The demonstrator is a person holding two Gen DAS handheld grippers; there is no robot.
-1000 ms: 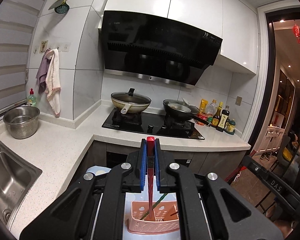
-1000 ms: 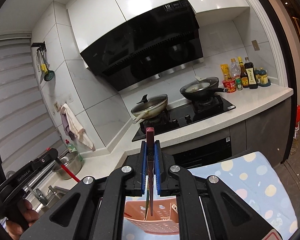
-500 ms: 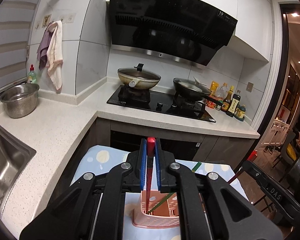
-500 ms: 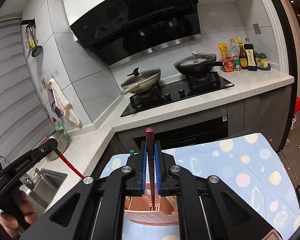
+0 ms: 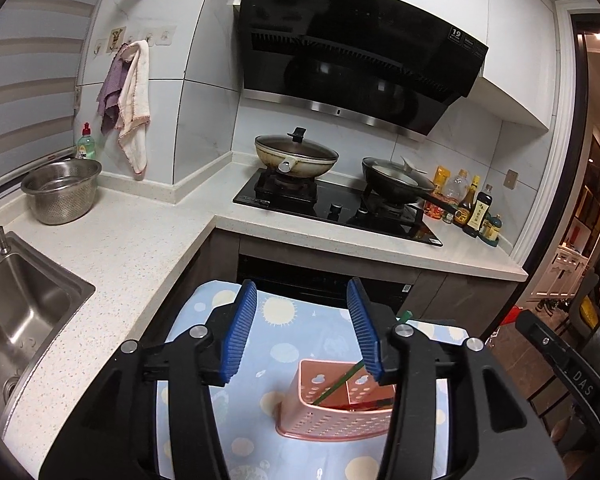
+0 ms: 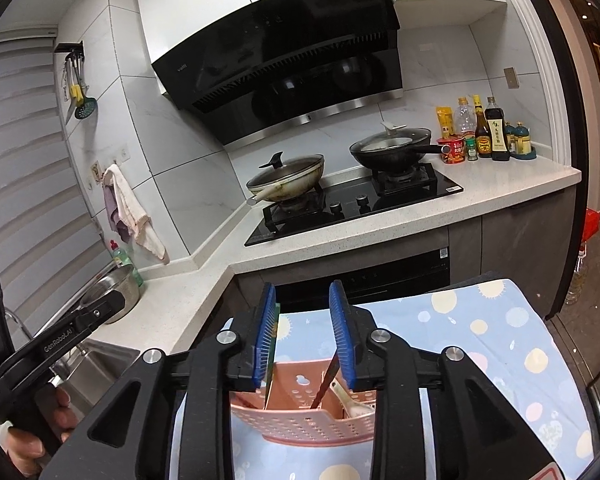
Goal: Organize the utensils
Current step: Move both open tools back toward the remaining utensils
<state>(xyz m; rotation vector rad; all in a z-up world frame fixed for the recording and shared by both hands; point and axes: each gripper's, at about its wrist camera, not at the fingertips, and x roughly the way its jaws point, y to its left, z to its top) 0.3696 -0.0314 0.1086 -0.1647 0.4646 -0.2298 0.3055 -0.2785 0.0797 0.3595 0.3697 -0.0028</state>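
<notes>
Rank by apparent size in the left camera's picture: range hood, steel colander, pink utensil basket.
1. Range hood, clearly largest.
2. Pink utensil basket.
3. Steel colander.
The basket sits nearer the camera, so the last two are uncertain.

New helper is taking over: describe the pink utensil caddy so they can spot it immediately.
Find the small table with the blue dotted cloth in front of the stove counter. The pink utensil caddy stands on it: a perforated plastic basket with compartments holding chopsticks, the only pink container there.
</notes>
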